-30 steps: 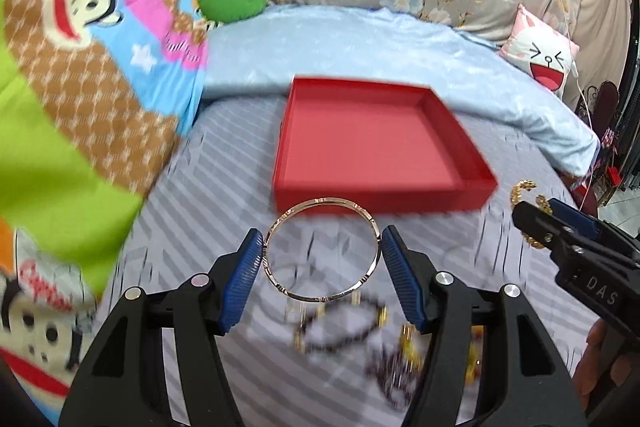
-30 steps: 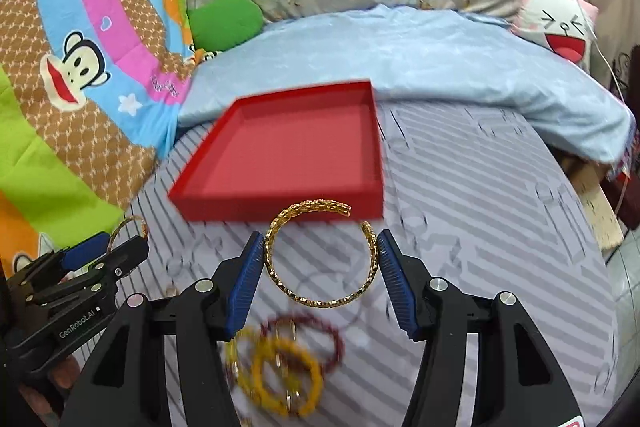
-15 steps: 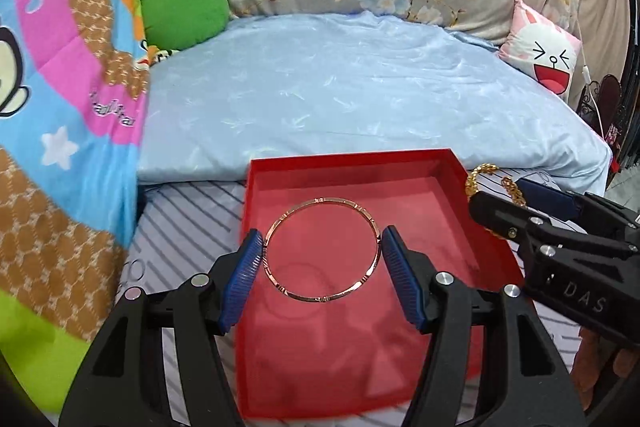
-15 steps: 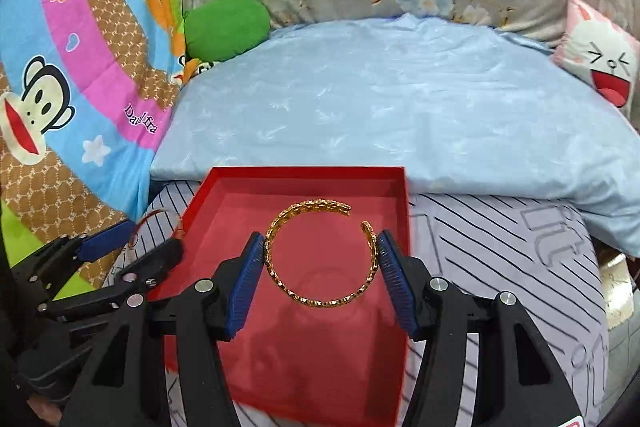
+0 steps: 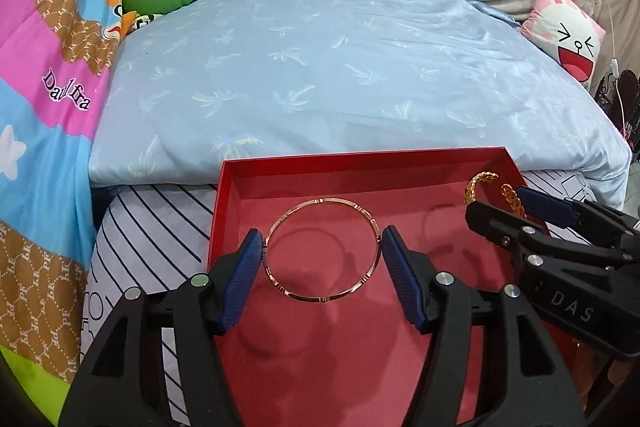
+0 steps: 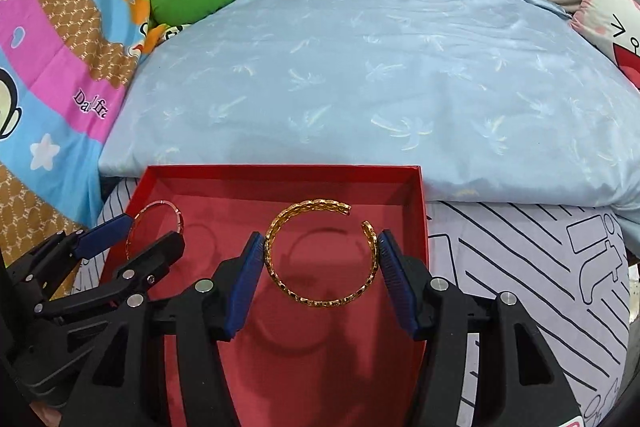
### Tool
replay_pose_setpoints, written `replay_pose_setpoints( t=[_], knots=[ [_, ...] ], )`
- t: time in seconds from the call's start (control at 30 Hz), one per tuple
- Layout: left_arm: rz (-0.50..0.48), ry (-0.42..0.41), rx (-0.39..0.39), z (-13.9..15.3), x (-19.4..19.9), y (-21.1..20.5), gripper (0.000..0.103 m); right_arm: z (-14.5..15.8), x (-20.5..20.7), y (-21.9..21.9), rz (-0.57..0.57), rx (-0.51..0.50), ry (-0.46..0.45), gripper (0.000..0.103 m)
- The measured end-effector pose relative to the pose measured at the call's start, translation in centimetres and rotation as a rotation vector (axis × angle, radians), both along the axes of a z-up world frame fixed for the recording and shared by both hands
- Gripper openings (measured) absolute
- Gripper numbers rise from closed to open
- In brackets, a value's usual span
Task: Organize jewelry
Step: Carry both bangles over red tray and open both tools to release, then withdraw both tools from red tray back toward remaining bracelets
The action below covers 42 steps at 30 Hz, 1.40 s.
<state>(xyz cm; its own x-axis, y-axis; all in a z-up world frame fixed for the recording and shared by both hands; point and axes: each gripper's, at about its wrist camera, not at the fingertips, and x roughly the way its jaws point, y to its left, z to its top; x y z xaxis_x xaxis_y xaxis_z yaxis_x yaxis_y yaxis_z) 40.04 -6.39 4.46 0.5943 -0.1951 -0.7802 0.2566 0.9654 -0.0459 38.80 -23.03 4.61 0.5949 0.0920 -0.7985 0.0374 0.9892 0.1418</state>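
The left tongs (image 5: 322, 259) are clamped across a thin rose-gold metal bangle (image 5: 321, 250), held over the floor of the shallow red cardboard box (image 5: 360, 165). Beside them, the right tongs (image 6: 321, 259) pinch an open-ended woven gold cuff bracelet (image 6: 320, 253) above the same box, probably clear of its floor. The box rests on a grey striped bed sheet (image 6: 520, 247), against a pale blue quilt (image 5: 340, 67).

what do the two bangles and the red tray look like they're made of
Thin bangle: likely rose-gold-tone metal, polished, with small engraved notches.
Open cuff: yellow-gold-tone metal, woven chain texture, glinting; gold or plating, can't tell.
Red tray: probably cardboard, crisp thin walls, with a duller, possibly velvety floor.
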Motion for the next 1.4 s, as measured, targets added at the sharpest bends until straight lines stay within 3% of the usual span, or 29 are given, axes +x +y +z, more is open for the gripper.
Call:
replay_pose_setpoints(
  t=[0.43, 0.7, 1.03, 1.4],
  knots=[
    [0.023, 0.010, 0.015, -0.7, 0.4, 0.2, 0.060, 0.5, -0.4, 0.4, 0.011, -0.033, -0.032, 0.057],
    [0.033, -0.036, -0.002, 1.9, -2.2, 1.3, 0.060, 3.8, -3.9, 0.5, 0.015, -0.026, -0.094, 0.058],
    [0.029, -0.118, -0.020, 5.6, -10.8, 3.3, 0.064, 7.5, -14.1, 2.0, 0.040, -0.078, -0.187, 0.063],
    [0.030, -0.113, 0.002, 4.5, -21.0, 5.3, 0.067, 5.0, -24.6, 2.6, 0.020, -0.046, -0.133, 0.063]
  ],
)
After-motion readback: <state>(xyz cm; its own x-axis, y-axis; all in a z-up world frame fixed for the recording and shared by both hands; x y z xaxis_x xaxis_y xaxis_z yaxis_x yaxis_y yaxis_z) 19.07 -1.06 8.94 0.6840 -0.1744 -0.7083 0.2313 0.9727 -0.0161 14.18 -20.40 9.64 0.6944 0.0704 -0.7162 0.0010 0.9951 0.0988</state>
